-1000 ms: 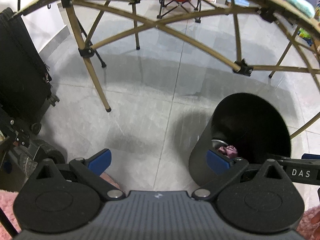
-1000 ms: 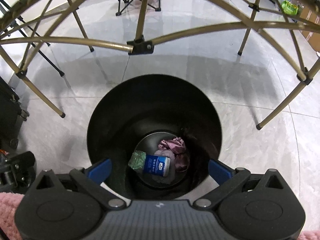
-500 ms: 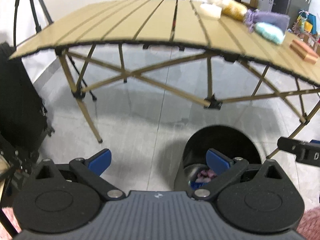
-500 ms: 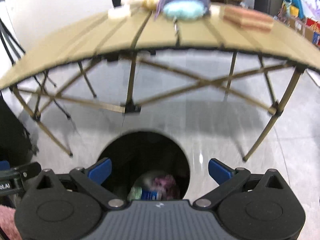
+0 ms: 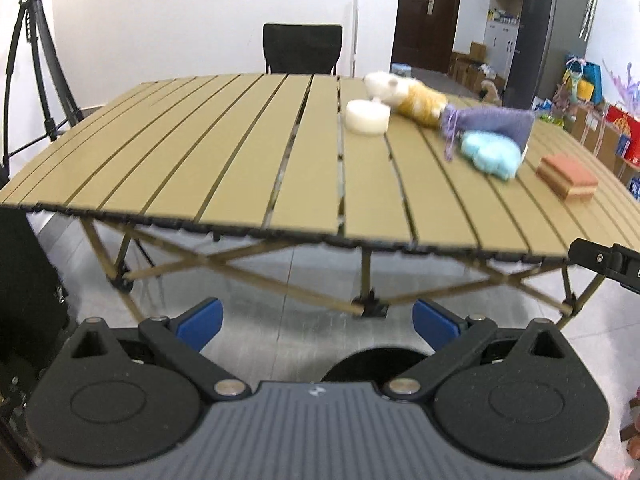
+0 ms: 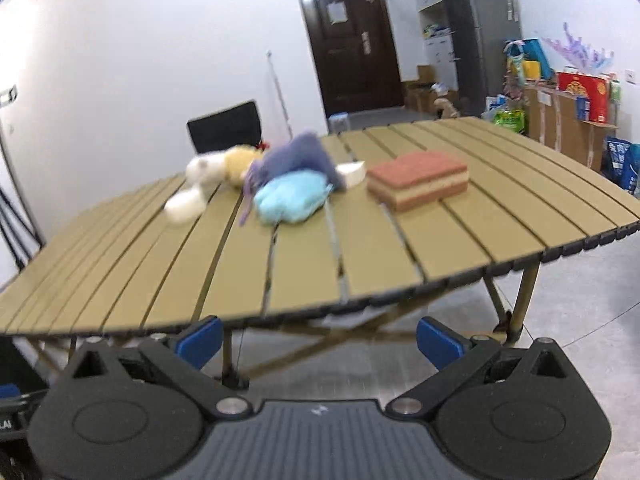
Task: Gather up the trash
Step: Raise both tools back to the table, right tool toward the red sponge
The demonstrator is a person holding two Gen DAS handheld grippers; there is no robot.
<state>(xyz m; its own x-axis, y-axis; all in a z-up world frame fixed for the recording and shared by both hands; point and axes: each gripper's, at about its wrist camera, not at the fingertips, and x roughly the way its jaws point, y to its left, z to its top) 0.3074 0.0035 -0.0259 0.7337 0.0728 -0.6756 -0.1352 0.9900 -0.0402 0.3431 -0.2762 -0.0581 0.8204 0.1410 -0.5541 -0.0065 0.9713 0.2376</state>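
Grey tiled floor (image 5: 280, 340) below, and both tools sit low before the slatted table (image 5: 240, 184). Left gripper (image 5: 316, 324) spread wide, empty; black bin (image 5: 370, 364) just under it. Right gripper (image 6: 318, 338) equally wide, empty. Farther off on the tabletop: sponge block (image 6: 418, 180), blue cloth (image 6: 292, 196), purple pouch (image 6: 296, 156).

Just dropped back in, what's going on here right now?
Both grippers are open and empty, held in front of the slatted table. The left gripper is just above the black bin on the floor, whose rim barely shows. The right gripper faces the table edge. On the table lie a blue plush, a purple pouch, a white-and-yellow plush, a white round item and a layered brown block. Nothing is being grasped yet.
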